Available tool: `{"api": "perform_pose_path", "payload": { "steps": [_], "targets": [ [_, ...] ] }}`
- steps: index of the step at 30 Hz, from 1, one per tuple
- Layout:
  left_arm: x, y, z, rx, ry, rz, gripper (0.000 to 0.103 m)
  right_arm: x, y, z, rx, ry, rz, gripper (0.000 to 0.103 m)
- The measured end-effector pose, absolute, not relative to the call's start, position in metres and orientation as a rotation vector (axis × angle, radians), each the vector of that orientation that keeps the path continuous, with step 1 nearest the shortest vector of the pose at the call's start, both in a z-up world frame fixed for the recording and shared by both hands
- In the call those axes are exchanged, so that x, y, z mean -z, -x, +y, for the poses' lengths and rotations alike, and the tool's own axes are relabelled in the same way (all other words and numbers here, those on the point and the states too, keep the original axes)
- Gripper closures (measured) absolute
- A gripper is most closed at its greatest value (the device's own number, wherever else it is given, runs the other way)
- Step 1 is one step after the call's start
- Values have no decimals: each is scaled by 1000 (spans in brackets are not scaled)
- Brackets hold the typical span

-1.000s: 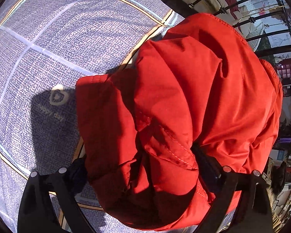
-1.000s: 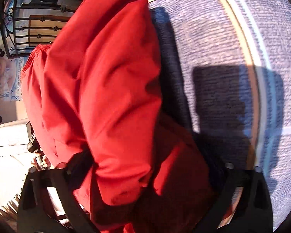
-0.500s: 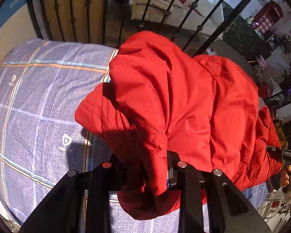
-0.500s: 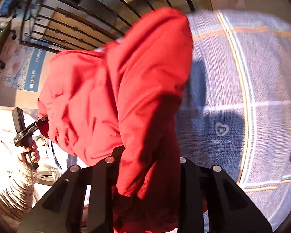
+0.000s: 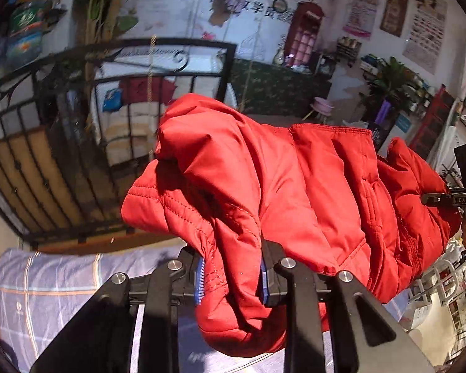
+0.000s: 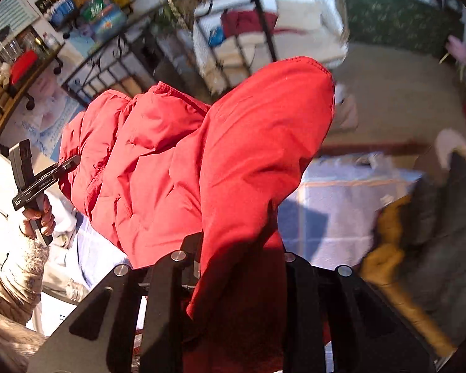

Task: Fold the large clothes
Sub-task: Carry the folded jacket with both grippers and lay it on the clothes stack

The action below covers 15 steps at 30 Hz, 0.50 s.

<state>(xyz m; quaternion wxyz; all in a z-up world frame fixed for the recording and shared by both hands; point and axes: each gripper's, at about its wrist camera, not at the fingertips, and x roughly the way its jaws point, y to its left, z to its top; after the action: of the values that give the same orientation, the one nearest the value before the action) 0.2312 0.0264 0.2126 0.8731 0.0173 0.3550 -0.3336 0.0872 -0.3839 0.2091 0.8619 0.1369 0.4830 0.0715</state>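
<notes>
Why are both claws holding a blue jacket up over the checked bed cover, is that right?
Nearly right, but the jacket is red, not blue. The left wrist view shows the left claw shut on its red fabric above the checked bed cover; the right claw pinches the same red jacket.

Blue plaid bedsheet (image 6: 351,205) (orange stripes), dark and mustard garment (image 6: 425,248) on it

Both fisheye views bend straight lines strongly toward dark, vignetted corners. Hard, warm light strikes the red jacket (image 5: 295,186), leaving bright panels and deep, sharp-edged shadows in its folds. The iron railing (image 5: 62,155) and bedspread (image 5: 46,279) show slight smear. In the right wrist view the background is heavily motion-blurred; the jacket nearby stays fairly sharp.
</notes>
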Motion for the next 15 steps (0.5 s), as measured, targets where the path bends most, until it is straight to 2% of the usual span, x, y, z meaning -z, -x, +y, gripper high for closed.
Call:
{"api": "perform_pose_path", "payload": {
  "steps": [5,9,12,15],
  "targets": [
    [-298,-185,-121,850,-53,582,78,-324,-15,-508,-17,-180,899,78],
    [-317,-148,-262,1001,-19,563,78,-371,65,-620,102,-216,861,78],
    [-296,-129,-356,1077,-10,620,77,-362,126,-708,198,-320,867,77],
    [-246,-108,-438,1097,-63,748,77,-307,168,-778,269,-472,904,76]
  ]
}}
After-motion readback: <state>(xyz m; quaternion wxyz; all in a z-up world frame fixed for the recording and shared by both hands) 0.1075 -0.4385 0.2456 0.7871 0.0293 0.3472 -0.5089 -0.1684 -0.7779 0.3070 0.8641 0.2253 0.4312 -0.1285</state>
